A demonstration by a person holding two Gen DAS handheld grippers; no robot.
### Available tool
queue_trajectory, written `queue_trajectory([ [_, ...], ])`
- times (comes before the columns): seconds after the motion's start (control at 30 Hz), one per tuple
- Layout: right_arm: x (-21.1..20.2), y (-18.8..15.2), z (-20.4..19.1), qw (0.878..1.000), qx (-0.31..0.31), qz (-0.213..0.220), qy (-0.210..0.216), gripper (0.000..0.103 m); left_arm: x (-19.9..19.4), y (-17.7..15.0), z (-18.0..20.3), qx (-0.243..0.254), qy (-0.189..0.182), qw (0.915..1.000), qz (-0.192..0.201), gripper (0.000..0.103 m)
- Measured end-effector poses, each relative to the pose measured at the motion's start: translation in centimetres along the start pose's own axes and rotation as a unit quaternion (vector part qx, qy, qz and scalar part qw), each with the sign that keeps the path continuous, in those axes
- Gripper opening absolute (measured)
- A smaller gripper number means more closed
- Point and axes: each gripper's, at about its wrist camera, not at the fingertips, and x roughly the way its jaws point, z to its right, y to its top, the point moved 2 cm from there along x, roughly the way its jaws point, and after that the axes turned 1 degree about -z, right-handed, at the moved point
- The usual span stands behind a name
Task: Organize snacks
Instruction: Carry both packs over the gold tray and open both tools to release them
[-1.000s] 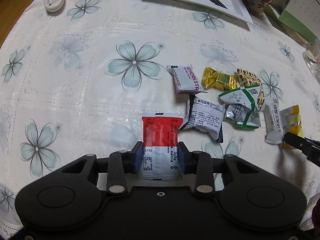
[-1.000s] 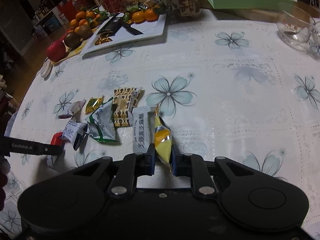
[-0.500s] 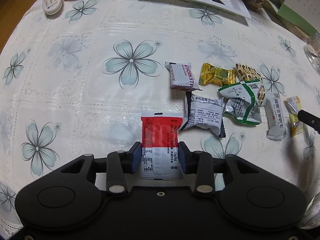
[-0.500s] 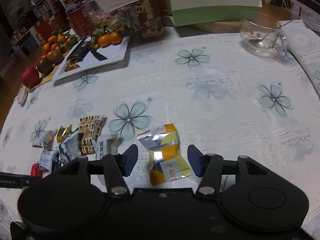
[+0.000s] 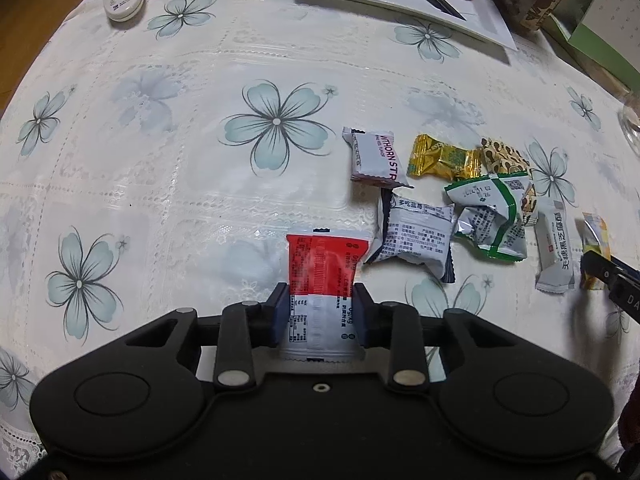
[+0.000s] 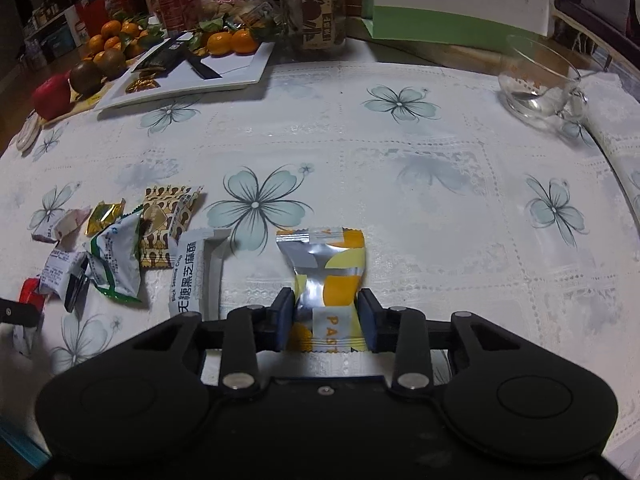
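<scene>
A: What does the left gripper (image 5: 320, 314) hold?

B: Its pads pinch the red-and-white packet (image 5: 322, 280) by the white end; the packet lies on the floral tablecloth (image 5: 160, 184), just left of the loose snack pile (image 5: 452, 200).

A: And the right gripper (image 6: 326, 322)?

B: Its pads press both sides of the silver-and-yellow packet (image 6: 326, 272); this lies flat on the cloth, just right of the white sesame bar (image 6: 196, 276); a glass cup (image 6: 540, 80) stands well apart, far right.

Glass cup (image 5: 632, 128) cut by the frame edge (only its rim shows).
</scene>
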Motion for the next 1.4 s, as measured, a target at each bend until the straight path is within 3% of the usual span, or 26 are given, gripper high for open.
queue_trajectory([
  [0.27, -5.7, -2.1, 1.7, 0.994, 0.099, 0.023, 0.03, 0.032, -4.5, -2.6, 0.5, -0.007, -0.017, 0.9998, 0.012, 0.041],
  [0.6, -16.3, -9.0, -1.0, 0.988, 0.118, 0.049, 0.084, 0.032, -10.1, -11.1, 2.0, 0.019, 0.004, 0.9994, 0.028, 0.041],
  [0.77, -20.3, -14.0, -3.2, 0.987, 0.104, 0.043, 0.11, 0.032, -11.5, -15.8, 2.5, 0.02, -0.013, 0.9992, 0.031, 0.041],
  [1.13, -24.1, -23.3, -5.8, 0.986, 0.109, 0.013, 0.125, 0.032, -12.2, -22.9, 3.3, 0.022, -0.013, 0.999, 0.037, 0.041],
  [1.4, -24.3, -26.0, -4.7, 0.987, 0.128, -0.006, 0.092, 0.032, -11.4, -24.7, 4.7, 0.033, -0.024, 0.999, 0.019, 0.041],
])
